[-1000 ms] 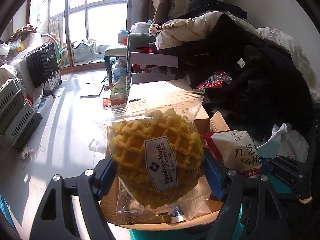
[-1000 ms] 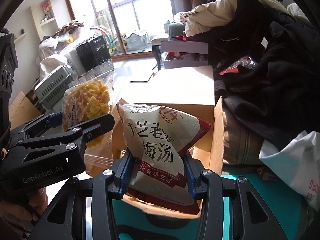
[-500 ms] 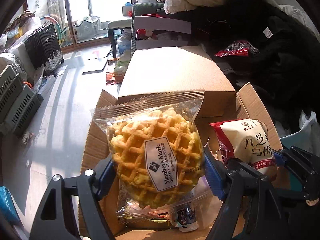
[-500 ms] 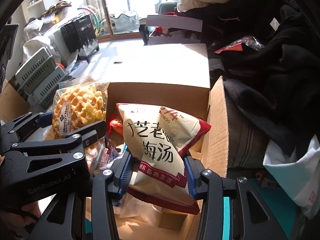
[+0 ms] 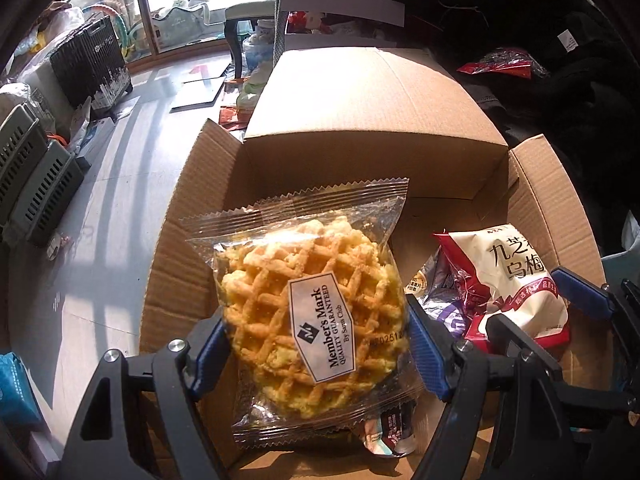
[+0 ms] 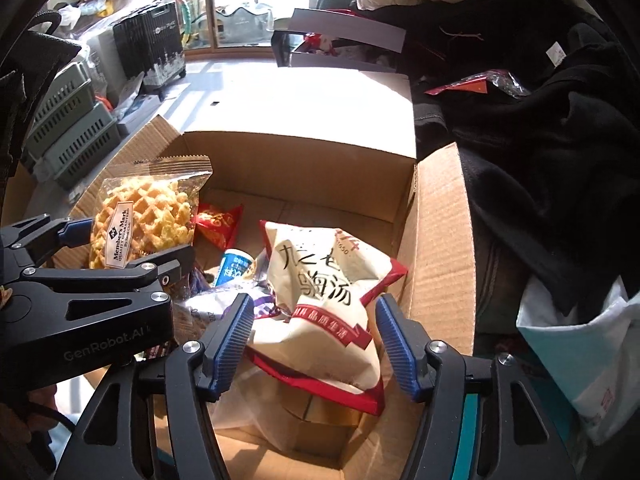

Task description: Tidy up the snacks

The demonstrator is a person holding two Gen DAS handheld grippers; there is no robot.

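Black plastic left tongs (image 5: 316, 344) and right tongs (image 6: 316, 344), ribbed blue pads (image 6: 394, 344), silver screws at the joints, "GenRobot.AI" lettering along one black arm.

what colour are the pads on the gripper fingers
Blue, ribbed pads on black fingers; clearest in the right wrist view.

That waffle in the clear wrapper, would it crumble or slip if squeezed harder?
Probably brittle: the waffle packet shows a thin open lattice that looks crisp, so a harder squeeze might crack it. The glossy film looks slippery, though the left gripper clamps it at both edges. It likely weighs little, since it stands upright in that grip.
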